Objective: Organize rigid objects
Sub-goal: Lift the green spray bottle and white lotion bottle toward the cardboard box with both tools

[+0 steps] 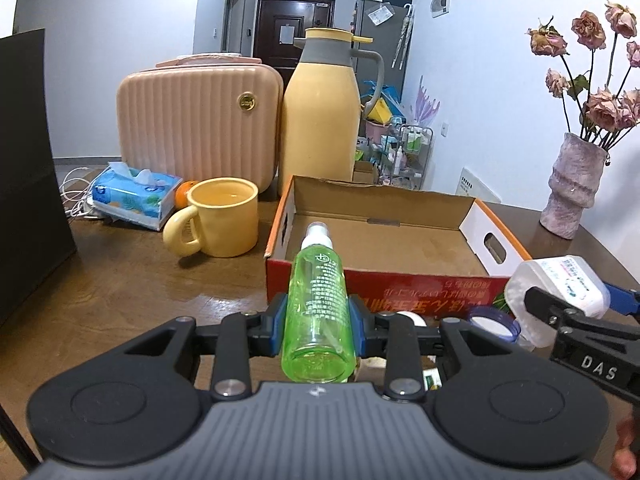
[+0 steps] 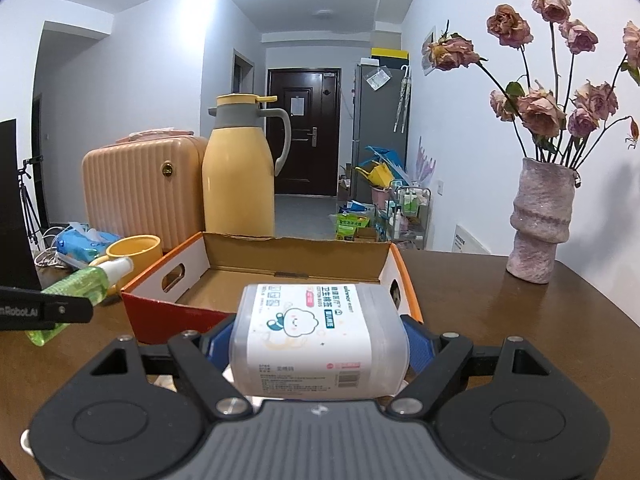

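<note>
Cardboard box (image 1: pixel 384 240) is lying just ahead of both grippers: left fingers (image 1: pixel 276 320) are clamping the green spray bottle (image 1: pixel 320 300) lengthwise, right fingers (image 2: pixel 416 344) are gripping the cotton-swab tub (image 2: pixel 320 336), spread wide.

Two grippers – the left gripper (image 1: pixel 318 320) clamps one green spray bottle (image 1: pixel 320 300) and the right gripper (image 2: pixel 320 344) one clear cotton-swab tub (image 2: pixel 320 340). Ahead of both claws sits one open cardboard box (image 1: pixel 400 208). Left of the left claw stands one yellow mug (image 1: pixel 218 216), with one tissue pack (image 1: pixel 132 194) and one orange (image 1: pixel 183 193) beyond it. Farther ahead – one yellow thermos jug (image 1: pixel 320 112), one pink case (image 1: pixel 198 124). Right of the right claw, one vase (image 2: pixel 540 220).
</note>
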Tool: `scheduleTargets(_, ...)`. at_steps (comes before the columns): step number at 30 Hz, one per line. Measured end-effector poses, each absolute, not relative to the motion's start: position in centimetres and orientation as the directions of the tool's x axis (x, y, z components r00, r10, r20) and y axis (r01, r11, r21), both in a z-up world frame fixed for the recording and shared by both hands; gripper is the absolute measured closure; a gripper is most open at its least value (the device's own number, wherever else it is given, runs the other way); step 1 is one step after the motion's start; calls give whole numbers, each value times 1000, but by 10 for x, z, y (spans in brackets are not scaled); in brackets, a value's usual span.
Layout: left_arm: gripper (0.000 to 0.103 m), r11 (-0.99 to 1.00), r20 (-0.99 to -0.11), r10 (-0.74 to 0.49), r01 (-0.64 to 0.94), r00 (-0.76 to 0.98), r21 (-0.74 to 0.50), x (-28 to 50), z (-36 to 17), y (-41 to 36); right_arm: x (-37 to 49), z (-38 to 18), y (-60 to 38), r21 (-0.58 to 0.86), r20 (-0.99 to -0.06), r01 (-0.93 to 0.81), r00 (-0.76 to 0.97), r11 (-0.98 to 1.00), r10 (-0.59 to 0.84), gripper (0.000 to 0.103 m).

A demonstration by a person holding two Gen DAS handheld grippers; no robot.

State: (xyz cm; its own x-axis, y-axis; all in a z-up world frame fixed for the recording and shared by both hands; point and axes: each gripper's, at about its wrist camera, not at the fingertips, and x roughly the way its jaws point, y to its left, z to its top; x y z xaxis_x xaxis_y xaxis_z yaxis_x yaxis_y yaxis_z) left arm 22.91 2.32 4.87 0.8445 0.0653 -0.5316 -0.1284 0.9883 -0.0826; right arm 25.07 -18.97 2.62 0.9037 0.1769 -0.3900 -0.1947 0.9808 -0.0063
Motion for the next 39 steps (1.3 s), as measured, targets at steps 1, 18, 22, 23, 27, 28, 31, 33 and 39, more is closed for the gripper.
scheduleTargets(1, 71, 989, -532, 64, -126, 845, -82, 232, 49, 22, 253, 27, -189, -4, -389, -196, 903, 981, 179, 21)
scheduleTargets(18, 71, 988, -528, 48, -117, 848, -98, 288, 50, 9, 302, 22, -181, 25, -389, -174, 906, 984, 170, 21)
scheduleTargets(22, 71, 988, -520, 51, -118, 853, -98, 304, 52, 8, 319, 20, -182, 33, -398, -167, 902, 985, 166, 21)
scheduleTargets(23, 71, 988, -520, 50, -118, 852, -99, 308, 52, 8, 324, 19, -182, 33, -402, -167, 901, 985, 166, 21)
scheduleTargets(27, 71, 987, -526, 49, -122, 849, -105, 323, 50, 8, 336, 19, -183, 28, -410, -168, 897, 985, 165, 21)
scheduleTargets(28, 71, 987, -526, 52, -125, 849, -105, 326, 50, 9, 339, 18, -183, 27, -413, -169, 896, 985, 165, 21)
scheduleTargets(31, 71, 986, -520, 58, -131, 852, -106, 334, 52, 10, 348, 18, -182, 24, -417, -169, 894, 985, 164, 21)
scheduleTargets(33, 71, 985, -519, 60, -134, 853, -107, 339, 53, 11, 355, 18, -182, 20, -418, -170, 894, 985, 163, 21)
scheduleTargets(39, 71, 984, -522, 69, -142, 850, -103, 354, 51, 13, 369, 18, -180, 18, -419, -172, 893, 985, 164, 21)
